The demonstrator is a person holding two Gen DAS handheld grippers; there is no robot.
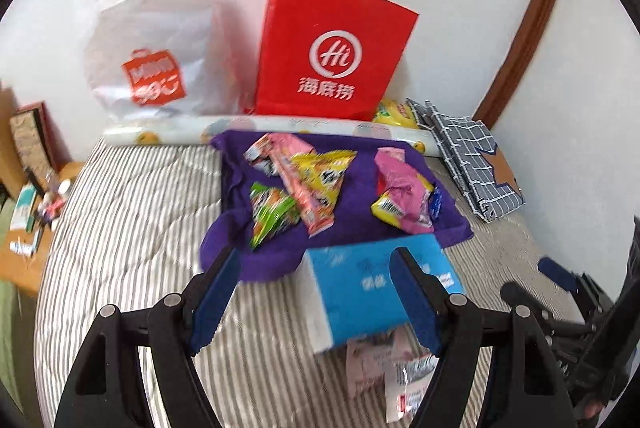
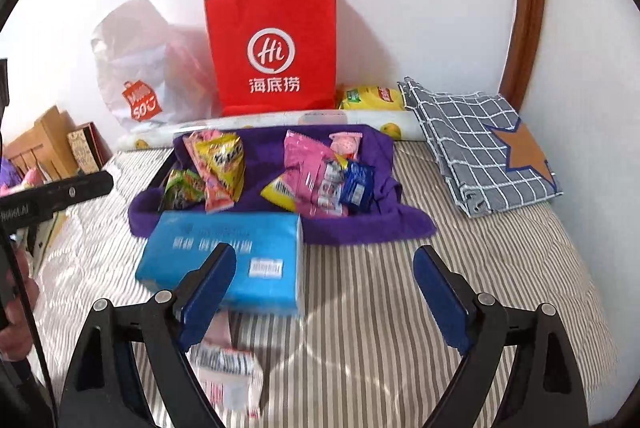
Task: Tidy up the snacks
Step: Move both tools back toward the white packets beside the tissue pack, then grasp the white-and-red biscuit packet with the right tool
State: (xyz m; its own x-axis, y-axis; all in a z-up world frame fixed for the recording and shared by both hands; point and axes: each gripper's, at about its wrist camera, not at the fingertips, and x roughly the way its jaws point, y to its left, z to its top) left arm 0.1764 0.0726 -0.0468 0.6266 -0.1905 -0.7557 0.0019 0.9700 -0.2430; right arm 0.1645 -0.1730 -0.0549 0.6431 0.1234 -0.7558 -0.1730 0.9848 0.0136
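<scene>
Several snack packets lie on a purple cloth (image 1: 352,228) (image 2: 360,224) on a striped bed. One group has a yellow packet (image 1: 320,180) (image 2: 224,160) and a green packet (image 1: 272,216) (image 2: 184,188). The other group has a pink packet (image 1: 404,188) (image 2: 308,168) and a small blue packet (image 2: 358,186). A pink-white packet (image 1: 400,372) (image 2: 228,372) lies on the bed near me, below a blue tissue pack (image 1: 360,292) (image 2: 224,252). My left gripper (image 1: 316,276) is open and empty above the tissue pack. My right gripper (image 2: 324,276) is open and empty over the bed.
A red paper bag (image 1: 332,48) (image 2: 272,48) and a white plastic bag (image 1: 148,40) (image 2: 136,68) stand against the wall. A rolled printed sheet (image 1: 260,128) lies behind the cloth. A checked fabric bag (image 1: 472,156) (image 2: 480,152) lies right. A wooden side table (image 1: 24,228) stands left.
</scene>
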